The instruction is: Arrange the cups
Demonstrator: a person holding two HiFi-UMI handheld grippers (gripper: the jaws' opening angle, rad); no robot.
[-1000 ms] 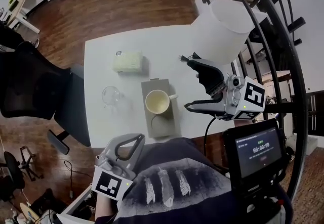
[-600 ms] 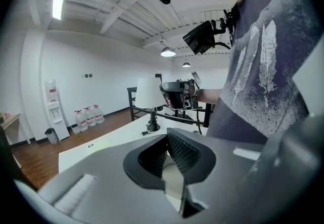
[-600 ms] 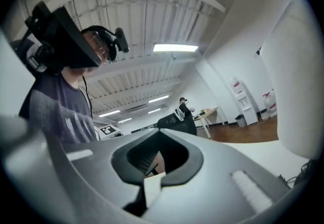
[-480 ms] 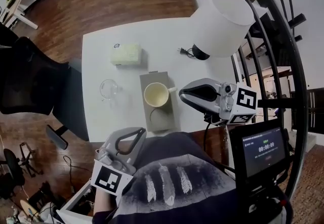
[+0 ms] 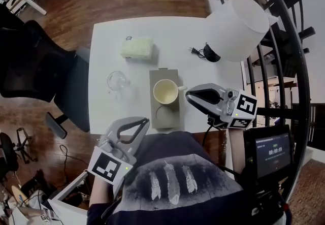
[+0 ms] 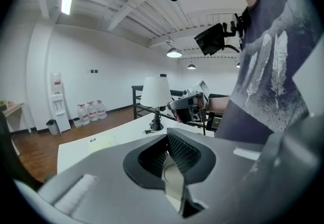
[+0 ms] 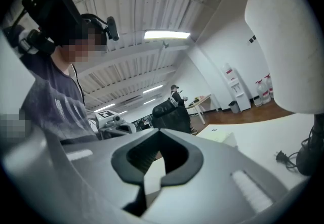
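A cream mug (image 5: 165, 91) stands upright on a grey mat (image 5: 166, 116) in the middle of the white table (image 5: 111, 36). To its left, off the mat, stands a clear glass cup (image 5: 116, 81). My right gripper (image 5: 189, 96) hovers just right of the mug's handle, jaws shut and empty; its own view shows the jaws (image 7: 159, 136) closed together. Near the table's front edge, my left gripper (image 5: 144, 122) is also shut with nothing in it (image 6: 167, 141). Neither gripper touches a cup.
A white-shaded lamp (image 5: 237, 26) with a black base and cord stands at the table's right rear. A pale green pack (image 5: 137, 47) lies at the back. A black office chair (image 5: 35, 61) stands left of the table. A black railing (image 5: 284, 41) runs along the right.
My right gripper has come down from beside the lamp to the mug's right side, and its jaws went from spread open to shut. The left gripper has barely moved.
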